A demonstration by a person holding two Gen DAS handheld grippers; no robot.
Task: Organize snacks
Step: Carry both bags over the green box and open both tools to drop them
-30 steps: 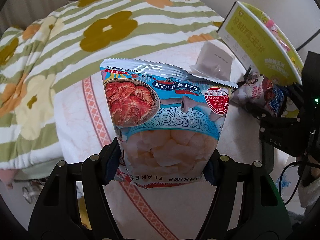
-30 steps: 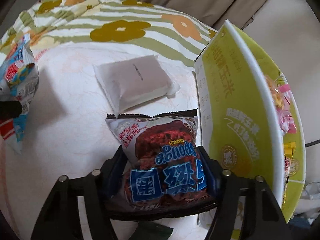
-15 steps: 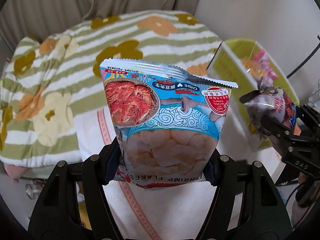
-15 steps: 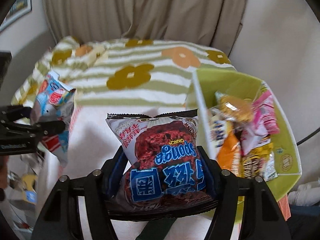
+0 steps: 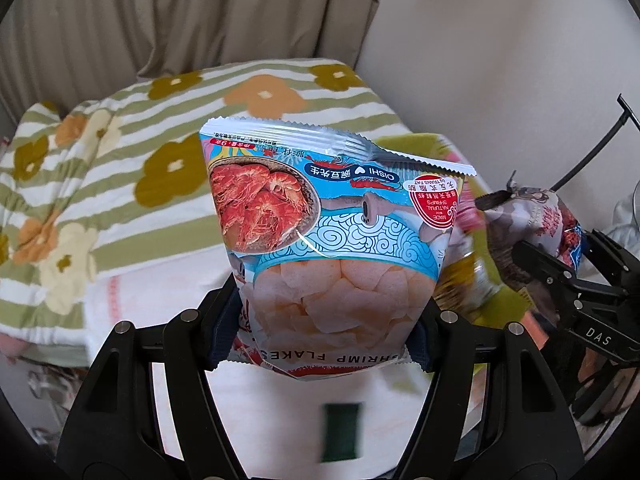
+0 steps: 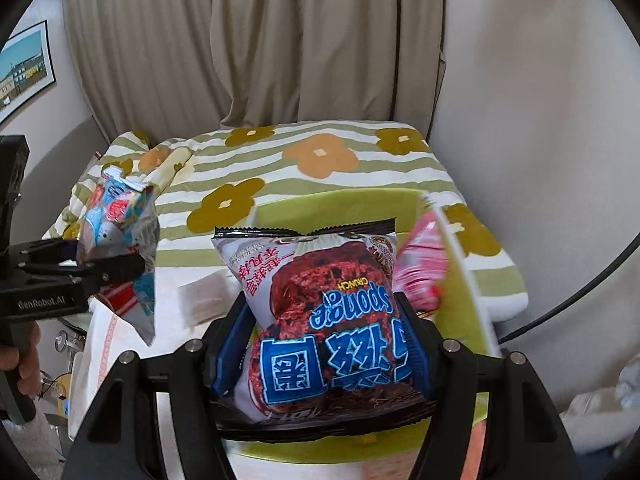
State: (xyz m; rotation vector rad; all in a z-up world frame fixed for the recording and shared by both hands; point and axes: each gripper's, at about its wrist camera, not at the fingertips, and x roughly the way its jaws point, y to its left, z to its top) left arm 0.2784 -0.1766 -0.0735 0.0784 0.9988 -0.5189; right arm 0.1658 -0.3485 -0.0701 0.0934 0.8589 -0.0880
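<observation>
My left gripper (image 5: 324, 332) is shut on a blue shrimp flakes bag (image 5: 332, 240), held upright above the white cloth; it also shows in the right wrist view (image 6: 120, 236). My right gripper (image 6: 324, 348) is shut on a dark Sponge Crunch bag (image 6: 320, 312), held over the green snack box (image 6: 332, 208); this bag also shows at the right of the left wrist view (image 5: 548, 220). The green box holds pink and yellow snack packs (image 6: 420, 276).
A white cloth (image 5: 168, 300) covers the surface, with a white flat packet (image 6: 204, 296) on it. A green striped flowered blanket (image 6: 320, 156) lies behind, then curtains and wall. A dark green small item (image 5: 340, 428) lies on the cloth below the left gripper.
Both grippers have risen and tilted up with their bags; the curtains are now in view. The right gripper with the Sponge bag has moved over the green box.
</observation>
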